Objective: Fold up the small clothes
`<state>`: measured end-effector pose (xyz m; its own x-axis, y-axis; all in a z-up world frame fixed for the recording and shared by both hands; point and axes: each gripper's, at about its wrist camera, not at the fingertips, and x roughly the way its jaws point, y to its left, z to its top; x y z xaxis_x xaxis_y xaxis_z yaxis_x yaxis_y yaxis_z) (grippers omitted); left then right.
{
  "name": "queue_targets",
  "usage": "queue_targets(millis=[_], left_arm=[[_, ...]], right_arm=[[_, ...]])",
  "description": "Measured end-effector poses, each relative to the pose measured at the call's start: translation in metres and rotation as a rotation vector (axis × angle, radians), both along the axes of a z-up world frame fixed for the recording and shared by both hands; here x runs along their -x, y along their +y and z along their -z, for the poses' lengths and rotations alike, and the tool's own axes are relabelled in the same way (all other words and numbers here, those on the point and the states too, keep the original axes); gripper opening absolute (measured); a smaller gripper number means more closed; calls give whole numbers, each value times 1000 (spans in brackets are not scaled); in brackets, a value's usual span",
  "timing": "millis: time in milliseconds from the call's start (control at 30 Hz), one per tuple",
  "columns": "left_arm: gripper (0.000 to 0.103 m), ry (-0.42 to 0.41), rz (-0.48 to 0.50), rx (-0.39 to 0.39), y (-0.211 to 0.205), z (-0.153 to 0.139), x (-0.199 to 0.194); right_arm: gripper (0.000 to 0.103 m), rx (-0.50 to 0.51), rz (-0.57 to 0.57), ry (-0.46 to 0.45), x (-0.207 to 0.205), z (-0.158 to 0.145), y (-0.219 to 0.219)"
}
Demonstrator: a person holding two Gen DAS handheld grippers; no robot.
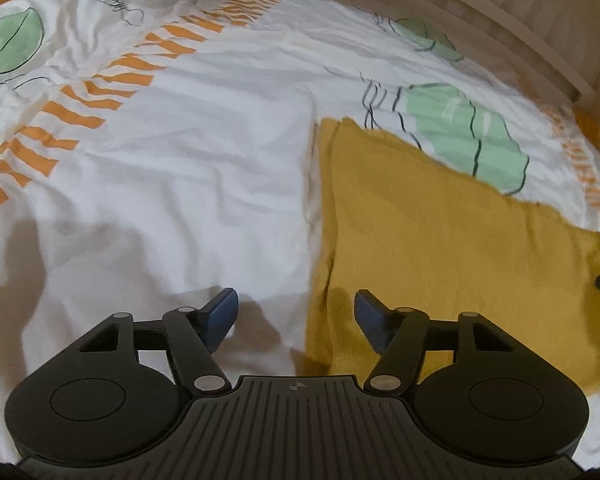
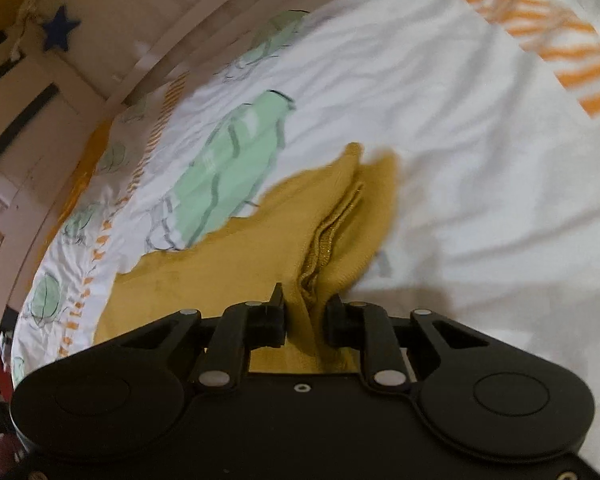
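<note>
On the left, the left hand-held gripper [image 1: 296, 320] hovers released over the white duvet cover [image 1: 188, 168], its blue pads wide apart and holding nothing. The near left edge of the mustard garment [image 1: 440, 232] runs up between its two fingers. The garment lies spread on the bed, to the right of this gripper, part of it over a green leaf print [image 1: 460, 136] on the cover.

Further right, the right hand-held gripper [image 2: 306, 312] is clenched on a bunched, ribbed edge of the mustard garment [image 2: 236, 248], which rises in a ridge from between its fingers. The right wrist view is blurred, so whether one layer or several are pinched is hard to say. A wooden bed rail [image 2: 148, 32] curves behind.

The step in hand looks like a fold being carried by the right side, with the cloth lifted at one edge. The next move probably calls for the left gripper to close on the near left edge so both draw the cloth over evenly and lay it flat.
</note>
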<state>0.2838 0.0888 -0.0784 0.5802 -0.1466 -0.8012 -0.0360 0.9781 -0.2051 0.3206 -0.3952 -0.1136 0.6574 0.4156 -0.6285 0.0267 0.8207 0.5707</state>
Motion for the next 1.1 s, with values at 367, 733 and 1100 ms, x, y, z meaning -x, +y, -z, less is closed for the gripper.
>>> queue_targets(millis=[367,733,1100], left_arm=[[63,-95,97,-44,12,-53,-15],[63,-44,-37,0,61,-27,-20],[63,-55,-46,46,69,-31,-19]], right_arm=[[27,39,-109,-37,-13,-66,98],[26,-12,-203,-18,-39,-46,216],[28,165,-213,-15,-44,-28,285]])
